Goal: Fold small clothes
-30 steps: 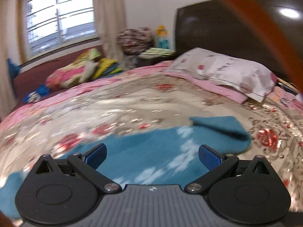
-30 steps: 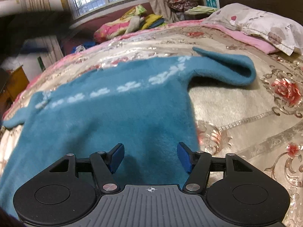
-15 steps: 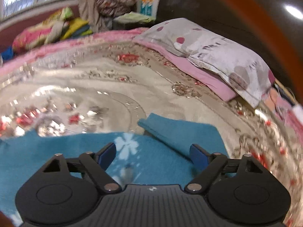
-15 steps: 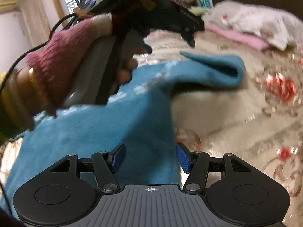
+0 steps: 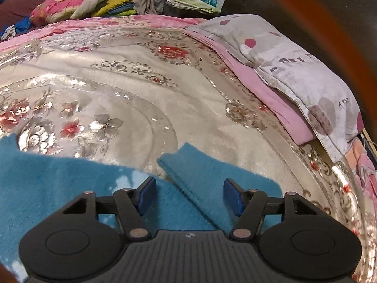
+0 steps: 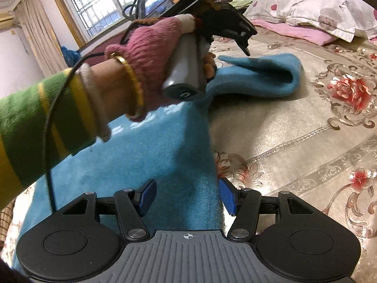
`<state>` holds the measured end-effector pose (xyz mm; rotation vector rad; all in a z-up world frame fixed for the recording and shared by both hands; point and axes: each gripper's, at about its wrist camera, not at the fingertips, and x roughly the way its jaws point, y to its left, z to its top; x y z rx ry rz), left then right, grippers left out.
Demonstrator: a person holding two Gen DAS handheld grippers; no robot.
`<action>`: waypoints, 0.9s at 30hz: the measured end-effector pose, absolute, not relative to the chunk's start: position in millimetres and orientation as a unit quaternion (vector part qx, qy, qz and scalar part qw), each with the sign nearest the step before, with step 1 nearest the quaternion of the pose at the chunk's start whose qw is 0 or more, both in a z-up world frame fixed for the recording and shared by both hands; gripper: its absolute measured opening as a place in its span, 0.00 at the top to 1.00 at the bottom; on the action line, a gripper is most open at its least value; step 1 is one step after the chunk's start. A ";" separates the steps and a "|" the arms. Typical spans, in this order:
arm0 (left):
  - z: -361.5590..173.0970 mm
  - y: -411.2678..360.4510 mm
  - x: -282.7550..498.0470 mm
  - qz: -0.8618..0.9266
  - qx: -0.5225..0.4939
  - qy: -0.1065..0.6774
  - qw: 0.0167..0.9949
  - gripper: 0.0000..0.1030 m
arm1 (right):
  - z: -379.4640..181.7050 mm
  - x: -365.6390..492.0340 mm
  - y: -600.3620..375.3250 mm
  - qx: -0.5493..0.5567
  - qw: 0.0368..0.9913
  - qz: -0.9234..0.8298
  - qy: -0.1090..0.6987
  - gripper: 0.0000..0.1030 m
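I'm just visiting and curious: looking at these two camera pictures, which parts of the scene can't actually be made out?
- Blue garment: its left part is hidden behind the person's sleeve in the right wrist view; its near part is covered by the right gripper.
- Left wrist view: the left gripper body covers the cloth beneath, so contact is unclear.
- Pillow print: too distorted to read.
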<state>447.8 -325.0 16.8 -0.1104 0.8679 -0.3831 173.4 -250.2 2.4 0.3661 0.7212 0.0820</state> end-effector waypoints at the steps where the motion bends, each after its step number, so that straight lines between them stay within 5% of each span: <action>1: 16.7 -326.5 450.1 -0.183 -0.053 0.418 0.888 0.37 | 2.1 172.9 -249.9 0.179 0.918 0.040 0.351 0.45; 11: 9.1 -327.5 458.4 -0.178 -0.051 0.399 0.898 0.80 | -1.9 174.6 -254.2 0.186 0.916 0.038 0.354 0.45; 27: 73.2 -202.9 420.2 -0.162 -0.127 0.322 0.924 0.84 | -1.9 175.1 -245.7 0.171 0.918 0.036 0.356 0.43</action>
